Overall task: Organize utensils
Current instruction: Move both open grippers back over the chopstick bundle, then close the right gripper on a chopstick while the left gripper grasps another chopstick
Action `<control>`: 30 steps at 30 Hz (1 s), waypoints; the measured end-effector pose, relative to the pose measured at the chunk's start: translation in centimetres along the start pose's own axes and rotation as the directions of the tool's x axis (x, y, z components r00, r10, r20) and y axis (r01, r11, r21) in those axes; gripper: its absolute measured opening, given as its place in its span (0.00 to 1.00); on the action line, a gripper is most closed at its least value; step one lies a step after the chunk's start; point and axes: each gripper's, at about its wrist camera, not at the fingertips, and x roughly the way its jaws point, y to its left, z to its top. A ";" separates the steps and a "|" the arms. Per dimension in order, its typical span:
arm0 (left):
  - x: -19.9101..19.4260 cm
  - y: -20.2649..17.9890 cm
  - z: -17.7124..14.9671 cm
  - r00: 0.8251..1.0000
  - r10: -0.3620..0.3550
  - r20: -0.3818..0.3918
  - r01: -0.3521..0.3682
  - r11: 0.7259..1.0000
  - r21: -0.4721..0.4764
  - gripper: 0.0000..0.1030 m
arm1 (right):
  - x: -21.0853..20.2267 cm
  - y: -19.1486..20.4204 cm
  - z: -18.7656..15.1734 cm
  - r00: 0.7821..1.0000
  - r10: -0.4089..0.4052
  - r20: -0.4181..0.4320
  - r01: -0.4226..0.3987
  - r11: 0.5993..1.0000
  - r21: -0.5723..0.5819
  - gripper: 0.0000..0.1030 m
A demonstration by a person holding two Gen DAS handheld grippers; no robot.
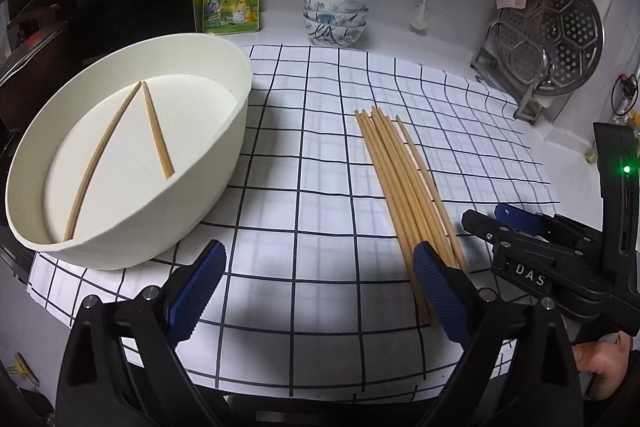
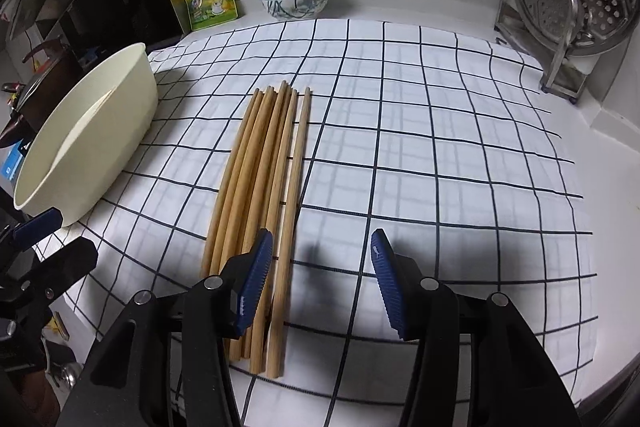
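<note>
Lying inside a cream oval plastic tub [image 1: 132, 155] at the left, two wooden chopsticks [image 1: 158, 131] are seen. On the black-gridded white cloth [image 2: 440, 167], seven bundled bamboo chopsticks [image 2: 260, 179] are counted. Bare cloth is left rightward. The left gripper [image 1: 316, 291] and right gripper [image 2: 320, 279] are held apart, empty.

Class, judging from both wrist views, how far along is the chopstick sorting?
Done: two chopsticks lie in the cream tub. In hand: nothing; the left tongs and right tongs are both open. Left: the bundle of chopsticks on the checked cloth.
</note>
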 end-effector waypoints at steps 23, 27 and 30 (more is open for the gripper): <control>4.3 -2.7 0.6 0.999 0.036 -0.039 -0.037 0.999 -0.010 0.90 | 2.6 -2.3 0.8 0.999 -0.055 -0.002 0.054 0.998 -0.011 0.48; 5.5 -3.5 0.7 0.997 0.059 -0.048 -0.059 0.998 0.007 0.90 | 2.4 -3.7 0.7 0.998 -0.064 0.003 0.064 0.998 0.015 0.48; 6.3 -3.7 0.8 0.996 0.066 -0.060 -0.066 0.998 0.000 0.90 | 2.3 -4.6 0.7 0.998 -0.063 0.005 0.063 0.997 0.033 0.48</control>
